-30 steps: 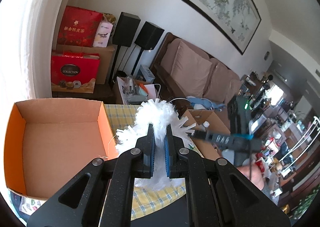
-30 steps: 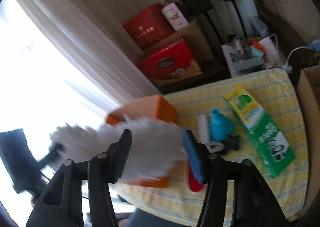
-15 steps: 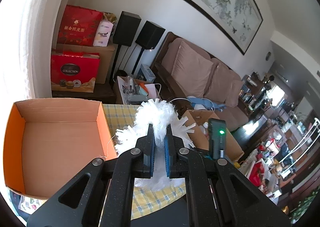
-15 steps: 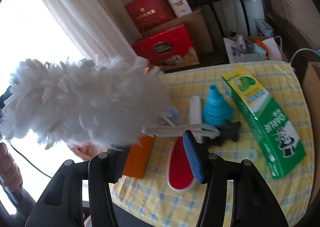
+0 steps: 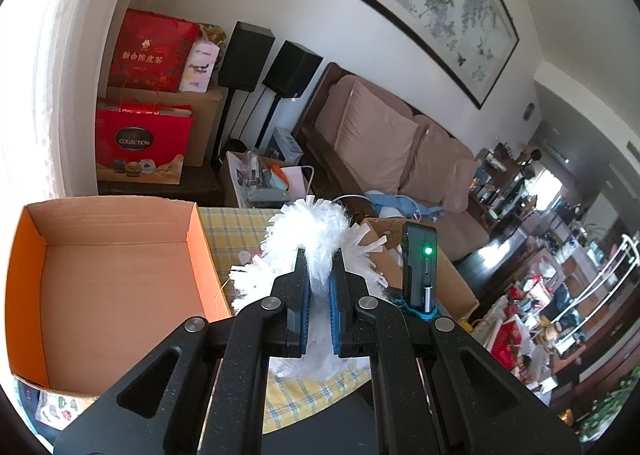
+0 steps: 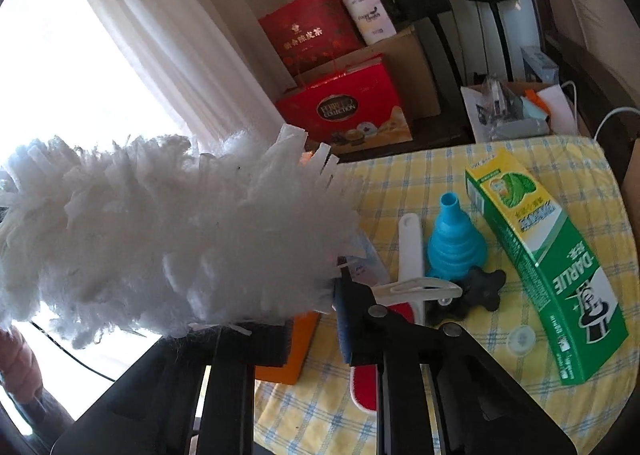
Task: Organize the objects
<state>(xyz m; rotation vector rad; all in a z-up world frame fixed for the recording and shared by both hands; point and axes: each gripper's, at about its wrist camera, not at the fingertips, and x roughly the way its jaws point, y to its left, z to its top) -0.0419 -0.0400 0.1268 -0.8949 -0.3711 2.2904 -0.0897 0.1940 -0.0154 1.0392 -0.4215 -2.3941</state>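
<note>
A white fluffy duster (image 5: 308,227) sticks up between the pads of my left gripper (image 5: 320,267), which is shut on its fluff beside the open orange box (image 5: 120,295). In the right wrist view the duster (image 6: 160,235) fills the left half. My right gripper (image 6: 312,319) is closing its jaws on the duster's base, with fluff between the pads. The white plastic handle (image 6: 420,287) pokes out past the right finger. The left finger is partly hidden by fluff. The right gripper's black body with a green light (image 5: 418,271) shows just right of the left gripper.
On the yellow checked tablecloth (image 6: 400,175) lie a green toothpaste box (image 6: 552,275), a blue funnel (image 6: 452,243), a black star knob (image 6: 480,291) and a red-and-white brush (image 6: 410,247). A brown cardboard box (image 5: 452,275) stands right of the table. A hand (image 6: 20,367) shows at far left.
The right gripper came down onto the duster's base and its jaws narrowed around it. The left gripper kept still, shut on the fluff.
</note>
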